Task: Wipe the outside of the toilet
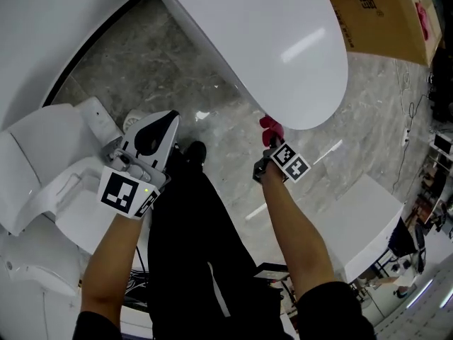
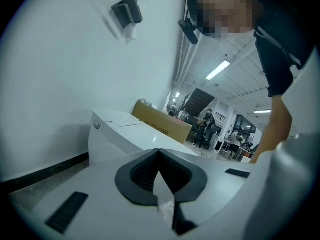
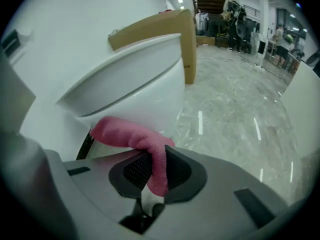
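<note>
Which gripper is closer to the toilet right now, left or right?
Right. The right gripper holds the pink cloth at the front of the toilet; the left gripper sits off to the side, apart from it.

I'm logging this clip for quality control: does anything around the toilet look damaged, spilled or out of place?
Nothing looks spilled or broken. The only odd item is a cardboard box standing close beside the toilet. The pink cloth is clamped in the right claw, as expected.
</note>
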Tool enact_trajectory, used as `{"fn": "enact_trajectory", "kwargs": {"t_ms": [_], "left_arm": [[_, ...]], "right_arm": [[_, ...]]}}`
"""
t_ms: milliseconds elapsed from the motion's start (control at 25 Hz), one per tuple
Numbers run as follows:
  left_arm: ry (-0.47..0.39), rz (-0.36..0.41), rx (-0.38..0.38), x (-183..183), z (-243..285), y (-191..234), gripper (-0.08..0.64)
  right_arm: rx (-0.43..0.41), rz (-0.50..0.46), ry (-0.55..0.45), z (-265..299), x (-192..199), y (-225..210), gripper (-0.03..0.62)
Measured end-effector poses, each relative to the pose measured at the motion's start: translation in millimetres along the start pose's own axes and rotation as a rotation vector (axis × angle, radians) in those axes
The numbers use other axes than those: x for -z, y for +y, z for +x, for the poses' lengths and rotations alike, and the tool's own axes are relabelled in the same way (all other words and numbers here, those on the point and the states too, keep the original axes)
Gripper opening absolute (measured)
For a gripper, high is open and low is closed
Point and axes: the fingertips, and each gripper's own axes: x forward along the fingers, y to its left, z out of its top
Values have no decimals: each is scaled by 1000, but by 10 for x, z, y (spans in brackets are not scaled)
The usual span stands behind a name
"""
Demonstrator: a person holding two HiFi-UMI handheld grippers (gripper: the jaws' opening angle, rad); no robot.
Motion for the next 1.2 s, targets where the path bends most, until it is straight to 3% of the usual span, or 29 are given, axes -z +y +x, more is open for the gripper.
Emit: {"fn": "enact_trajectory", "kwargs": {"t_ms": [120,280,440,560,720,880,1000,1200], "left_arm": [[12,19,-1,10,-12,100,15],[10,31,-28,-41,-48,326,15],[-24,34,-127,-217,-127,809,15],[-50,39,-219,-311,-187,1192,15],[-67,-2,-293,-333,-214,1647,15],[-57,-7,-317,-260,-160,1972,15],[-40,0,-322,-187,-68,2146,15],[-34,7,-316,-104,18,2354,15]], "right_arm": [[-134,-21,89,-203,214,514,67],[-338,-105,151,-319,452,1602,67],[-523,-301,112,-238,492,2845,67],[-613,-414,42,-23,372,3654,67],[-653,-452,-28,420,176,4391,67],[-659,-517,-34,908,73,4928,67],[-639,-592,-30,1254,46,5224,67],[-571,-596,-25,1791,-28,5516,67]]}}
